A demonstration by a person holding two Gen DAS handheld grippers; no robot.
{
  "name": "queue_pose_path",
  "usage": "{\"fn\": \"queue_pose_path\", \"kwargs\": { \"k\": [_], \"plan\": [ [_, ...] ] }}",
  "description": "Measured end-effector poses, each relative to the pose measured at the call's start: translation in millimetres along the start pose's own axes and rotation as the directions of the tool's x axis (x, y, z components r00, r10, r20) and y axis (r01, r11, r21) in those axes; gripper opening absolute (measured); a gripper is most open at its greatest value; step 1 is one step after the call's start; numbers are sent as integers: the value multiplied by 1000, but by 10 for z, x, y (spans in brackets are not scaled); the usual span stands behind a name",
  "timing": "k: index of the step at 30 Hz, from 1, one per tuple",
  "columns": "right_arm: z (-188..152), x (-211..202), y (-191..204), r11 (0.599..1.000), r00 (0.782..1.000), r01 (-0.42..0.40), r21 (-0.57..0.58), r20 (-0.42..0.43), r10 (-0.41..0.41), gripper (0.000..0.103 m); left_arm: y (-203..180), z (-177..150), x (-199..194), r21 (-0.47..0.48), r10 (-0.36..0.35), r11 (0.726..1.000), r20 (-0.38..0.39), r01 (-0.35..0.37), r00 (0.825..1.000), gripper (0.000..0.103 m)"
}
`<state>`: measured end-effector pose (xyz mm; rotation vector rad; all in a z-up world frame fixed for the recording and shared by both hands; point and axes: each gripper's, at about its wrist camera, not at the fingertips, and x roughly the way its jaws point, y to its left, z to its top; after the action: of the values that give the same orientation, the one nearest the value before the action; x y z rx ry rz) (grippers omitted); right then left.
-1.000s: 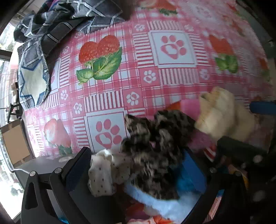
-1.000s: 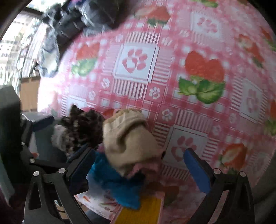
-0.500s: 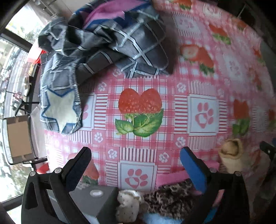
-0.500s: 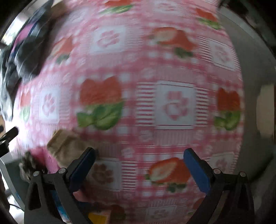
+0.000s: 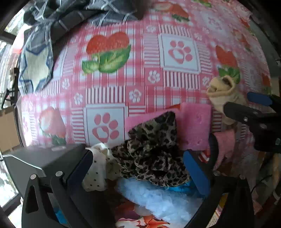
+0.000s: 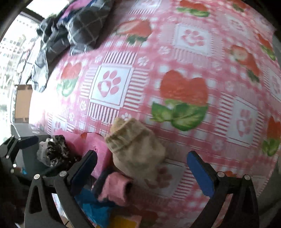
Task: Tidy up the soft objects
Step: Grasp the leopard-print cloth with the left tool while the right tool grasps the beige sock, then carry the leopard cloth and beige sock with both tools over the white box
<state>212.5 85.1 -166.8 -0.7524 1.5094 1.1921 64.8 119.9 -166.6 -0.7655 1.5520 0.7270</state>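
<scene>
1. Left gripper [image 5: 138, 168], jaws apart and empty, is dropping back over the leopard-print scrunchie [image 5: 152, 149] after swinging up toward the grey plaid cloth [image 5: 73, 15], signalling a fresh pick.
2. Right gripper [image 6: 140, 166], jaws likewise apart and empty, is returning to the pile, the beige sock [image 6: 137, 149] lying between its fingers.

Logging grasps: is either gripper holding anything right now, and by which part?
Nothing is held. Both the left gripper and right gripper are open, jaws apart.
</scene>
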Motion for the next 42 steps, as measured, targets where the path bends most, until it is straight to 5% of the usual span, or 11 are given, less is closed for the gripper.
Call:
{"fn": "queue_pose_path", "kwargs": {
  "k": [2,5,6,7,8,10,15,27,42],
  "plan": [
    [73,110,54,1000,1000,10,0,-13,-10,103,-46,-23,54,-8,2,1000,-10,-2,1000,99],
    [81,217,87,1000,1000,14,6,-23,-14,100,-82,-86,157,-13,-8,1000,-34,8,999,80],
    [81,239,85,1000,999,14,8,-31,-14,82,-105,-101,213,-14,-15,1000,-40,14,999,76],
    [80,269,89,1000,999,16,15,-43,-15,53,-102,-57,252,-14,-24,1000,-45,23,999,71],
    [110,300,124,999,999,27,25,-45,-26,48,-116,-58,272,-12,-44,999,-53,43,998,66],
    [58,292,153,999,999,7,45,-33,-6,30,-158,-79,287,-15,-116,993,-57,115,992,38],
    [24,65,24,998,1000,-23,56,0,23,30,-243,-217,136,5,-130,991,-15,130,991,26],
    [-250,-573,-278,992,994,-75,105,88,66,30,70,-280,-669,13,-111,994,194,111,975,26],
    [-645,-949,-151,987,986,-58,148,161,33,31,-60,-642,-983,85,-136,990,267,117,954,26]
  ]
}}
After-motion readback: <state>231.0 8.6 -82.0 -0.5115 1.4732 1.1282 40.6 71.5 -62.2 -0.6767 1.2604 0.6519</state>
